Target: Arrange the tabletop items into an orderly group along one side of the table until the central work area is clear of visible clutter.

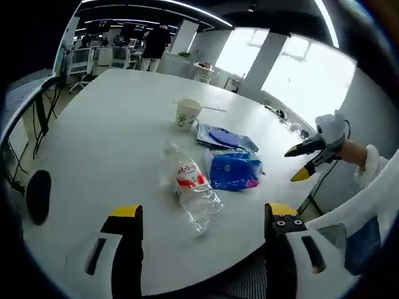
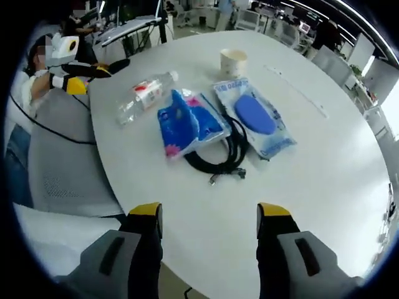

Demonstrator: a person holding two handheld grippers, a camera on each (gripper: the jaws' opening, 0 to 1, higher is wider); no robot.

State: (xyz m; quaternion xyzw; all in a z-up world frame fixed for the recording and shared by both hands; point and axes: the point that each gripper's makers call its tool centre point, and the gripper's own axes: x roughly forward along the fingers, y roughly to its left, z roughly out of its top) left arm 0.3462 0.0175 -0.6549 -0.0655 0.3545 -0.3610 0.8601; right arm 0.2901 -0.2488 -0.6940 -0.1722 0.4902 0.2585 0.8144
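Hovering apart over the near edge of a white tabletop (image 1: 106,143), with left tongs (image 1: 203,215) spread wide and gripping nothing, yellow-tipped jaws rising from the bottom of the left gripper view. Seen likewise in the right gripper view: right tongs (image 2: 209,212) spread wide, also gripping nothing, above bare tabletop (image 2: 324,162). Lying in a loose cluster near that edge: a clear plastic bottle (image 1: 190,187) on its side with a red and white label, just beside a blue tissue pack (image 1: 234,169); beyond these a flat clear packet with a blue oval inside (image 1: 224,137), and farther still an upright paper cup (image 1: 187,114) with a thin straw or stick (image 1: 209,108) just behind it. Coiled between tissue pack (image 2: 187,124) and flat packet (image 2: 257,117) in the right gripper view, and touching both: a black cable (image 2: 225,156). Bottle (image 2: 143,93) and cup (image 2: 233,61) set toward the far side of that view. Reaching in from the right of the left gripper view: the right tongs (image 1: 305,161), held by a white-sleeved arm. Entering at upper left of the right gripper view: the left tongs (image 2: 93,75), above a grey chair (image 2: 68,156).
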